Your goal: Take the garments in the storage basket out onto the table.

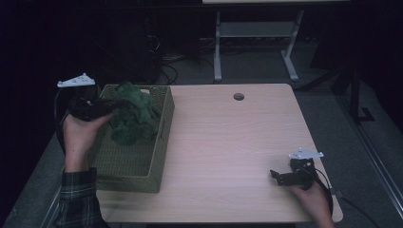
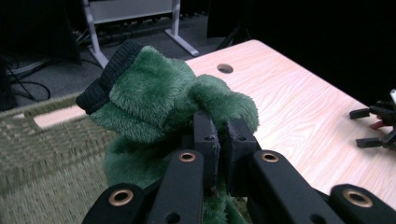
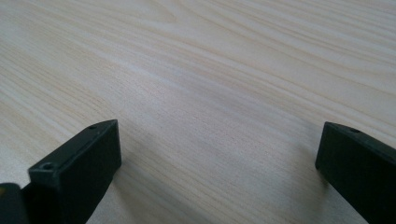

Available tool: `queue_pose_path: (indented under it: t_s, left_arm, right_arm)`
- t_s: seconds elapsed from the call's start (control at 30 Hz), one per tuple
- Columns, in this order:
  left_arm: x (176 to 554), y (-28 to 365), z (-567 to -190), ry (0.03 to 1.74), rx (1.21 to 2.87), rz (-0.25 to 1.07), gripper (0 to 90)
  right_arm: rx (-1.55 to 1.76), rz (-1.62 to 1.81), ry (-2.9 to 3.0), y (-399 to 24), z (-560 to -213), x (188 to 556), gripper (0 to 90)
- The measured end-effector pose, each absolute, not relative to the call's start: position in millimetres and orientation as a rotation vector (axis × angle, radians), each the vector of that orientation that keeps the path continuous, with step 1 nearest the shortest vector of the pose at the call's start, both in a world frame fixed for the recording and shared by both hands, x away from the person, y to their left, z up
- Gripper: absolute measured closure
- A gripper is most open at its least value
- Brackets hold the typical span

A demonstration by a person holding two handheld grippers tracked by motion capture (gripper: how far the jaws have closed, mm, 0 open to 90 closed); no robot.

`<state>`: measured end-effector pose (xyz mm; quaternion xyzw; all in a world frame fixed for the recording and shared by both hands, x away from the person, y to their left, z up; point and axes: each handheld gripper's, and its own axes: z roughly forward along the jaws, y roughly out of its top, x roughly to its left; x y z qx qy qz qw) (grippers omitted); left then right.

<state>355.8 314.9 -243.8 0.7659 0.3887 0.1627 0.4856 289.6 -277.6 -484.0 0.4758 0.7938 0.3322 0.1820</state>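
Above the woven basket (image 1: 157, 156) at the table's (image 1: 228, 142) left end, the left gripper (image 2: 219, 126) pinches a fuzzy green garment (image 1: 133, 114) with a dark knitted cuff, holding it clear of the basket floor. Near the table's right edge, the right gripper (image 1: 278, 176) rests with jaws spread wide, gripping nothing.

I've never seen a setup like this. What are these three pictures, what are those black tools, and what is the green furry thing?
A person sits at a wooden table holding a hand-operated gripper in each hand. The high view looks down from above; each of the other two pictures comes from a camera riding on one gripper, looking along its black jaws. The left gripper has its jaws shut on a green plush garment with a dark knit cuff, held over a woven basket at the table's left. The right gripper rests low over bare tabletop, jaws open and holding nothing.
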Motion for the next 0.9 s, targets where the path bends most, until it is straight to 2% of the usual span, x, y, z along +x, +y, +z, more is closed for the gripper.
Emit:
queue_pose_path:
  t_s: [0.5, 0.9]
  left_arm:
    - [351.2, 291.4, -192.9, 0.818, 1.839, 0.417, 85.5]
    - [357.3, 245.1, -194.5, 0.728, 1.856, 0.353, 85.4]
  right_arm:
    - [1.344, 0.937, 2.241, -277.6, -483.9, 289.6, 0.0]
    - [1.343, 0.937, 2.241, -277.6, -483.9, 289.7, 0.0]
